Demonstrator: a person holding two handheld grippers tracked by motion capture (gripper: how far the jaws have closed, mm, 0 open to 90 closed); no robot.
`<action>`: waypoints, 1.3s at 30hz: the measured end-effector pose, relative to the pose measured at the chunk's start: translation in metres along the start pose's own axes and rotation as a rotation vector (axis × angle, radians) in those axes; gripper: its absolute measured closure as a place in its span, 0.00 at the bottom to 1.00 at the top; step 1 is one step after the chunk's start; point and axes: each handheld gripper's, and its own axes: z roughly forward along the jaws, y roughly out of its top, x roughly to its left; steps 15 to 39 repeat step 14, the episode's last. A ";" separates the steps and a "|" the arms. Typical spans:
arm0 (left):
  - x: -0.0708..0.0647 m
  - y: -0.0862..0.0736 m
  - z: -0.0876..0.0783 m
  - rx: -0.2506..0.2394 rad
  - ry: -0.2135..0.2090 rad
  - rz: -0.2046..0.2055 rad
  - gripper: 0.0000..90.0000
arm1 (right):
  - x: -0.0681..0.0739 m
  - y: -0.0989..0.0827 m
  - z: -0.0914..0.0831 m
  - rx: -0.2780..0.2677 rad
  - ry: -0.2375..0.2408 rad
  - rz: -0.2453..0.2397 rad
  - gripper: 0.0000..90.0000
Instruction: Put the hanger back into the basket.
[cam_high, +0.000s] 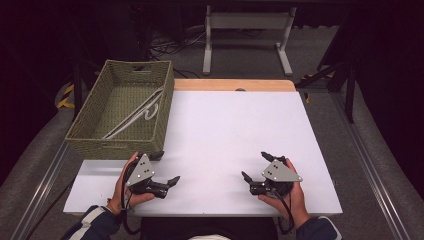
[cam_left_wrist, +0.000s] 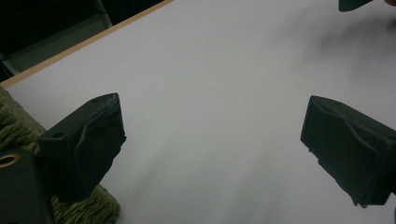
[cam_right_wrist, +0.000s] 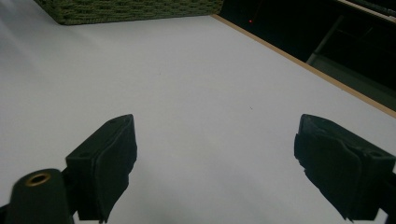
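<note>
The white tabletop (cam_high: 225, 135) spreads out ahead of both my tools, with a strip of bare wood along its far edge. In my left gripper view that wooden edge runs up beyond the tool's jaws, and in my right gripper view it slants away past the right jaw.

Just ahead of my left tool (cam_high: 166, 168) stands a green woven basket (cam_high: 87, 132), rectangular, with a cut-out handle in each short wall. It sits on the tabletop's far left corner, well apart from my right tool (cam_high: 256, 165). In my left gripper view its weave (cam_left_wrist: 14, 126) shows right beside and under the left jaw; in my right gripper view the basket's wall (cam_right_wrist: 130, 9) lies far ahead, to the left of the jaws. Inside the basket, leaning along the side nearer my tools, lies a white clothes hanger (cam_high: 142, 112).

My left hand (cam_high: 124, 187) holds the left tool near the tabletop's near edge, its jaws spread wide apart with nothing between them but white surface. My right hand (cam_high: 290, 195) holds the right tool likewise near that edge, its jaws also spread wide over bare tabletop. The two tools point toward each other, well apart.
</note>
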 end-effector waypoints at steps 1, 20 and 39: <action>0.000 0.000 0.000 0.001 0.002 -0.002 0.08 | 0.000 0.000 0.000 0.002 -0.002 -0.002 0.15; 0.007 0.003 0.008 -0.006 -0.005 -0.008 0.08 | -0.004 -0.006 0.001 0.015 -0.014 0.000 0.15; 0.007 0.003 0.008 -0.006 -0.005 -0.008 0.08 | -0.004 -0.006 0.001 0.015 -0.014 0.000 0.15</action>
